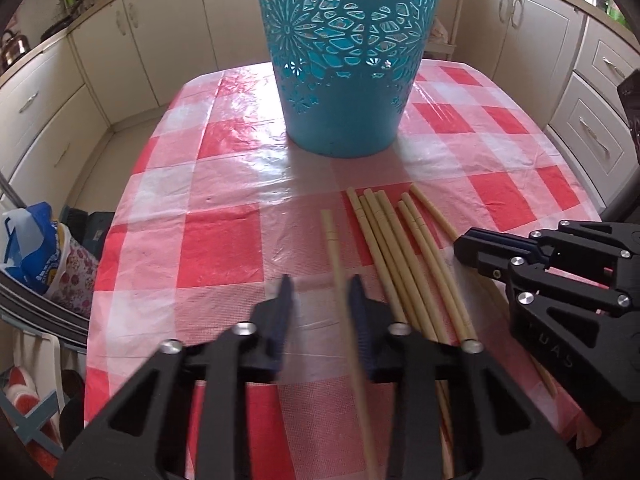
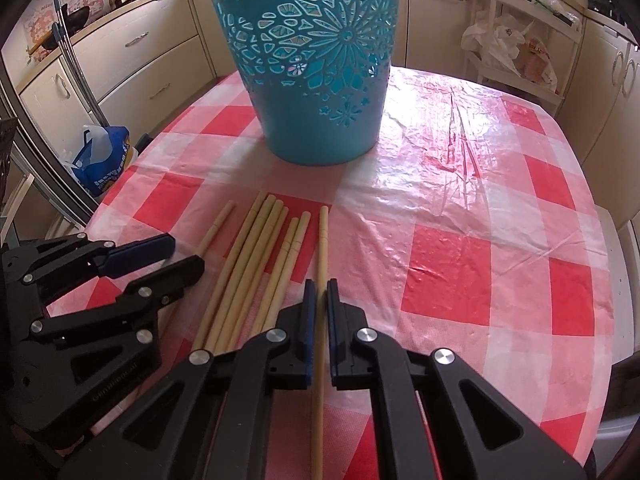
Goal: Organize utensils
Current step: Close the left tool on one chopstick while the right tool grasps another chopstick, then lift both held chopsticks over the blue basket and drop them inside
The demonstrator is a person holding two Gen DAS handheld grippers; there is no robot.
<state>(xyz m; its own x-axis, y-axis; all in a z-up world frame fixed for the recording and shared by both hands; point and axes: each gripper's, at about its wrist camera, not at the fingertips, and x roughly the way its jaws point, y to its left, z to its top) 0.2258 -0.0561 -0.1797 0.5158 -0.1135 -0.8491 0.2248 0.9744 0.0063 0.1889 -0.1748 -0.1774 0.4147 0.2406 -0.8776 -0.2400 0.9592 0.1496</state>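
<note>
- Chopsticks (image 2: 256, 264): pale bamboo-coloured sticks, round, slim, each with fine grooved rings near one end. A loose bundle lies side by side on the bench, lower centre of both views, the ringed ends towards the basket.
- Single chopstick, right (image 2: 321, 280): same make, lying at the right edge of the bundle in the right wrist view. My right gripper (image 2: 319, 292) is closed on it, blue pads pressed to both sides.
- Single chopstick, left (image 1: 340, 272): lies a little apart from the bundle, on its left in the left wrist view. It runs between the fingers of my left gripper (image 1: 318, 292); the right-hand finger is at the stick, the left-hand one stands clear of it, so the gripper is not clamped. The fingers are blurred.
- Basket (image 1: 344, 60): teal plastic, round, tapering to the base, walls pierced with flower and star cut-outs. It stands upright on the bench, upper centre, beyond the chopsticks.
- Bench cover (image 2: 460, 240): glossy plastic cloth, red, pink and white checks, creased.
- Writing: embossed lettering on both gripper bodies, too faint to read. A blue and white bag (image 2: 104, 156) at the left edge carries print I cannot make out.
</note>
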